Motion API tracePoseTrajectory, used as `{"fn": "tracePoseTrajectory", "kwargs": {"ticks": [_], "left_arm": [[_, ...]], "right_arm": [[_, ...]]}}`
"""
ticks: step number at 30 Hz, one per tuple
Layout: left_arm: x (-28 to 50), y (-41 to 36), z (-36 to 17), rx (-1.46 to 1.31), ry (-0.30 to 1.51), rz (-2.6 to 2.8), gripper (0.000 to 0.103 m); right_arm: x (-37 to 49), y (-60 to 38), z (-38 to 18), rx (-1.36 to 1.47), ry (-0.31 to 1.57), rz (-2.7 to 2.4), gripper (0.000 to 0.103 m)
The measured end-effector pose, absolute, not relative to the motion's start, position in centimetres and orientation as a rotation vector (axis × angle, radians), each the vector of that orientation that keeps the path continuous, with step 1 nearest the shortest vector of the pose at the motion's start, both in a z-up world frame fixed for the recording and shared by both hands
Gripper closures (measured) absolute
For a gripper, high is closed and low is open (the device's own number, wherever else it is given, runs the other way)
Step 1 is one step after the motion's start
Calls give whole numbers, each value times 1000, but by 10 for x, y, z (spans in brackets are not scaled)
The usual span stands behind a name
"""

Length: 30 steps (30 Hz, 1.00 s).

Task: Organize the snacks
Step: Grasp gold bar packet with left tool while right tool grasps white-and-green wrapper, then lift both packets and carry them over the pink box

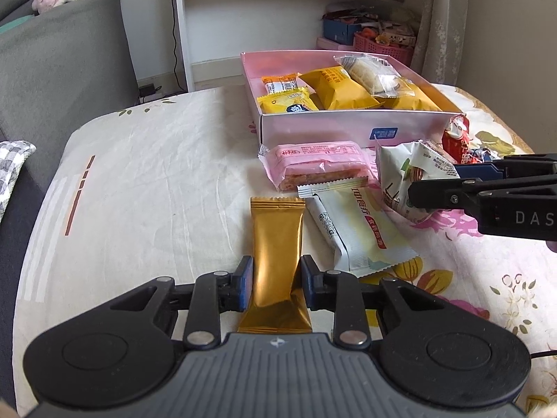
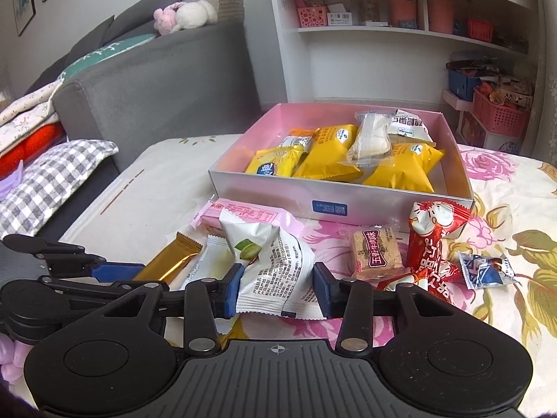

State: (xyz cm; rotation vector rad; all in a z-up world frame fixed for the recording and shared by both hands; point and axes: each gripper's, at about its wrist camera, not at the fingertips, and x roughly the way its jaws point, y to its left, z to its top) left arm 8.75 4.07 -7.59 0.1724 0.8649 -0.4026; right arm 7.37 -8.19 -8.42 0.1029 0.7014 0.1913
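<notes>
A pink box point(image 1: 313, 129) point(image 2: 459, 160) on the table holds several yellow and clear snack packs. My left gripper point(image 1: 276, 284) is shut on a gold snack bar point(image 1: 276, 244), which also shows in the right wrist view point(image 2: 170, 261). My right gripper point(image 2: 276, 287) has its jaws around a white pouch with a green nut print point(image 2: 268, 261), touching its sides; the same pouch shows in the left wrist view point(image 1: 407, 174). A pink wafer pack point(image 1: 320, 165), a pale white-yellow pack point(image 1: 362, 230), red packs point(image 2: 428, 240) and a brown square snack point(image 2: 377, 252) lie loose before the box.
A small blue candy point(image 2: 485, 270) lies at the right. A grey sofa point(image 2: 156, 80) with a checked pillow point(image 2: 52, 181) stands at the left. A white shelf point(image 2: 400, 35) with baskets is behind the table.
</notes>
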Motion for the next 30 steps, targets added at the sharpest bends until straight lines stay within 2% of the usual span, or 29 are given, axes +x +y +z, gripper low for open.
{"fn": "tracePoseTrajectory", "kwargs": {"ticks": [4,30], "left_arm": [[87,42,-72,157,867,-398,77],[86,42,-38,46,823,-416,77]], "right_arm": [[71,-82,-81,110,704,199,65],[58,-106,-39,232,644,173,66]]}}
